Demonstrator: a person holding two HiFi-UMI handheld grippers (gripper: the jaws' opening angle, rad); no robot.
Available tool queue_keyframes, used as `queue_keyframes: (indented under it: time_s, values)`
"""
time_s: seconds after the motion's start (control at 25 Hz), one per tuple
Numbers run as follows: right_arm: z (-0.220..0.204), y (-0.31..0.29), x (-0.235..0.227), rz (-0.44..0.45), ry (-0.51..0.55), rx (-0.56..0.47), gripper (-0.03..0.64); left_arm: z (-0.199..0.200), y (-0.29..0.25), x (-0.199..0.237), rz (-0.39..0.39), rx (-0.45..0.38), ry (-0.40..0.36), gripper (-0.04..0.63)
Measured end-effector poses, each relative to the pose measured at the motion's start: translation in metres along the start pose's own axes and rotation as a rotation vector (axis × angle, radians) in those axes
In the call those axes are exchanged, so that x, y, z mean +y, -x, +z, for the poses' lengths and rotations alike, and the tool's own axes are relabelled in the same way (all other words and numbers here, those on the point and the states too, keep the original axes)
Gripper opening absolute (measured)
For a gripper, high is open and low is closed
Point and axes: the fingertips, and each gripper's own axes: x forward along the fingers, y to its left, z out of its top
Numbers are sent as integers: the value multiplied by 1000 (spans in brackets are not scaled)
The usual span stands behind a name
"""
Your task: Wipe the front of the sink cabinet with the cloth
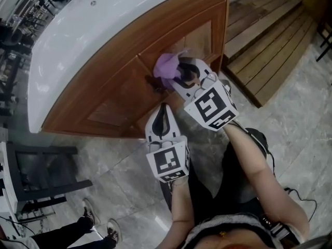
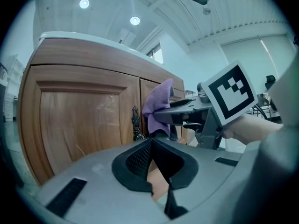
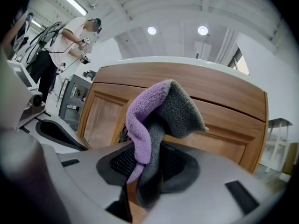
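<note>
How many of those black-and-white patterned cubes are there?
2. One cube rides on the left gripper; the other cube on the right gripper, up and right of it. None seems hidden.

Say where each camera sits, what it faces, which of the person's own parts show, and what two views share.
Head view: on the person's head, looking steeply down at the cabinet front; forearms, left gripper and right gripper show.
Left gripper view: on the left gripper, facing the cabinet front past its shut jaws; the right gripper shows at right.
Right gripper view: on the right gripper, facing the cabinet front; its jaws clamp the cloth.
Shared: both gripper views show the cloth and the cabinet front.
</note>
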Motion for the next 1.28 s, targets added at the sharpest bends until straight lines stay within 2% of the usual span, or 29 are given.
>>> queue_keyframes:
  time_s: [0.36,0.72,0.92,1.28]
  values:
    - [-3,-1,-4,-15,11,3,173,-4,-4,-5,-8,11,-4,6]
    - [-19,0,-23,-88,75,53,173,-5,-11,-9,-13,17,-8,6]
    - [-24,0,-33,-88,28,48,173,-6,-16,-16,-29,23,-9,6]
    - [-35,5,-50,-109,34,73,173,-14,-27,-25,-38,42,-9,6]
